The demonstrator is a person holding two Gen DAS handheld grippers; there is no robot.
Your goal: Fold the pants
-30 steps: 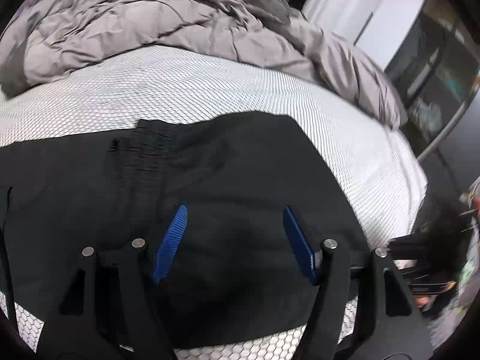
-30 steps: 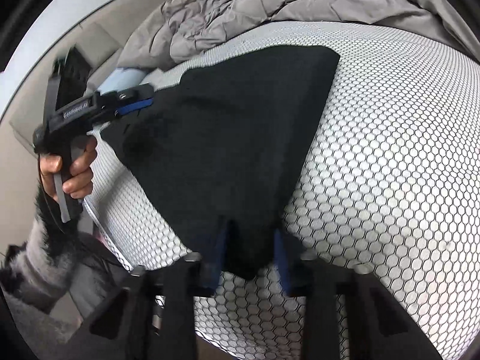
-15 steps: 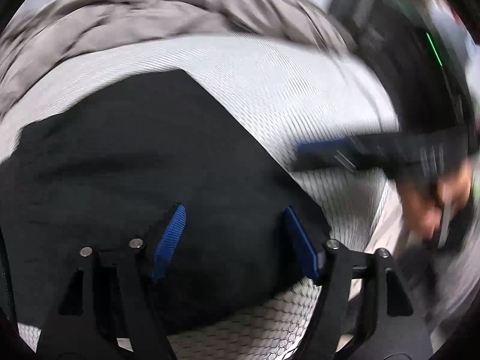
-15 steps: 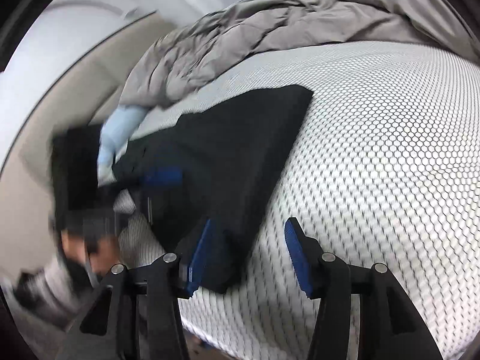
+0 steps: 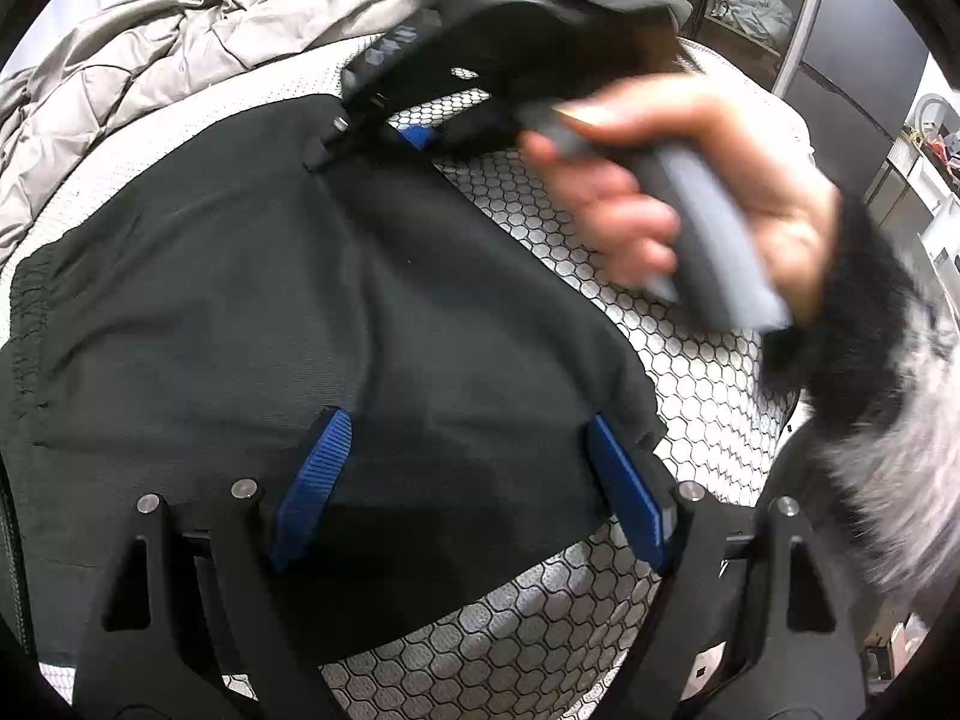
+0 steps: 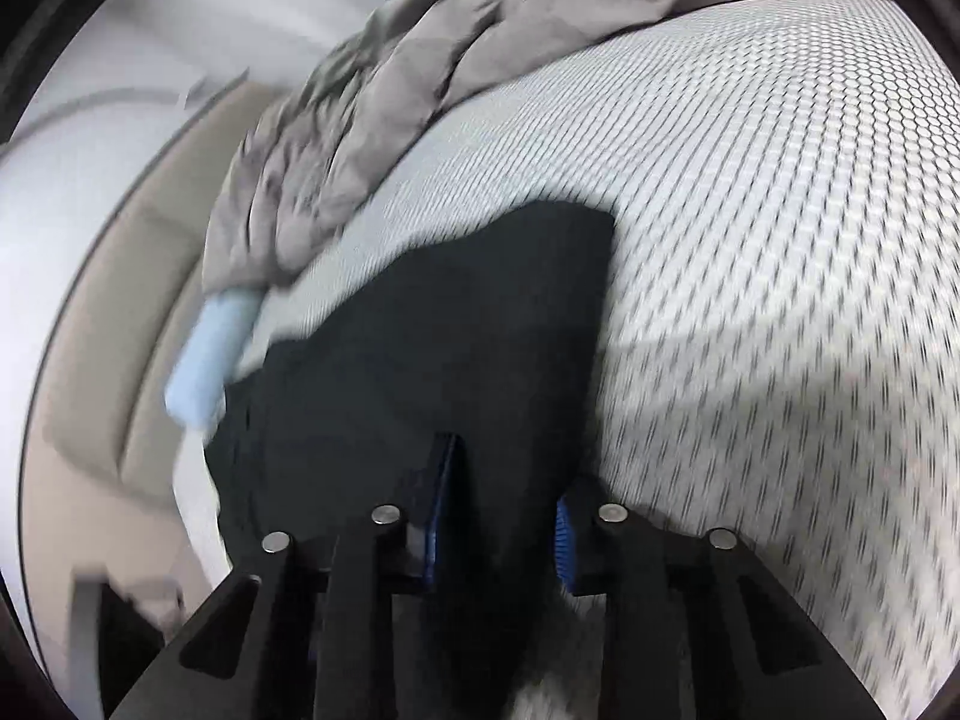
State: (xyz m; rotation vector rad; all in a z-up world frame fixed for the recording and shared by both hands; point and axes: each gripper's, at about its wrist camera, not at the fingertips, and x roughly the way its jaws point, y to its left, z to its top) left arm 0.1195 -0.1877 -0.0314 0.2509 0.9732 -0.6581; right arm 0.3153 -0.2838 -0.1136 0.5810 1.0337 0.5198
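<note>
The black pants [image 5: 312, 312] lie folded on the white honeycomb-patterned bed, their gathered waistband [image 5: 27, 312] at the left. My left gripper [image 5: 474, 480] is open, its blue pads [image 5: 312, 480] resting over the near part of the pants. The right gripper [image 5: 414, 132], held in a hand, reaches across the pants' far edge in the left wrist view. In the blurred right wrist view the right gripper [image 6: 504, 516] is partly open, its pads over the pants [image 6: 432, 336] with cloth between them.
A rumpled grey duvet [image 5: 180, 42] lies at the far side of the bed, also in the right wrist view [image 6: 372, 138]. A light blue pillow [image 6: 210, 348] sits at the bed's left. Shelving [image 5: 750, 6] stands beyond the bed. The mattress edge [image 5: 540, 648] is near.
The right gripper let go of the pants' end, opened, then swung over the pants toward the far edge and narrowed. The left gripper stayed open and turned right.
</note>
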